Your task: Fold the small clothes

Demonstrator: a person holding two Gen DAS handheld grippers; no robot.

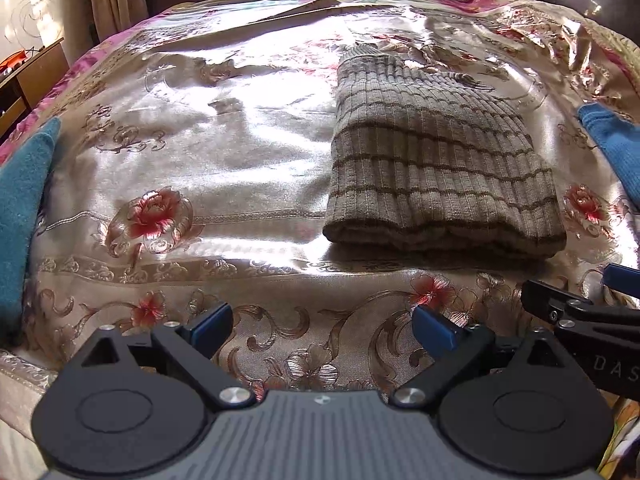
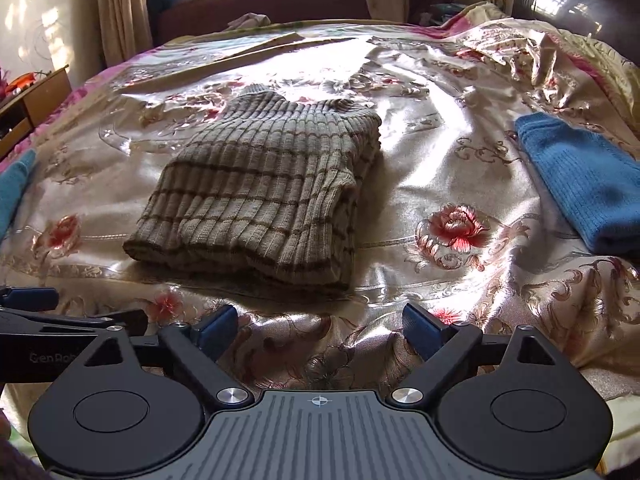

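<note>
A beige ribbed sweater with brown stripes (image 1: 436, 160) lies folded into a compact rectangle on the floral satin bedspread (image 1: 200, 152). It also shows in the right wrist view (image 2: 260, 192), left of centre. My left gripper (image 1: 322, 330) is open and empty, near the bed's front edge, short of the sweater. My right gripper (image 2: 320, 332) is open and empty, just in front of the sweater's near edge. The right gripper's fingers (image 1: 560, 304) show at the lower right of the left wrist view. The left gripper's fingers (image 2: 72, 320) show at the lower left of the right wrist view.
A folded blue garment (image 2: 584, 184) lies on the bed to the right. A teal garment (image 1: 24, 208) lies at the left edge. A wooden cabinet (image 2: 36, 100) stands left of the bed. A dark sofa (image 2: 260, 4) and curtains are behind.
</note>
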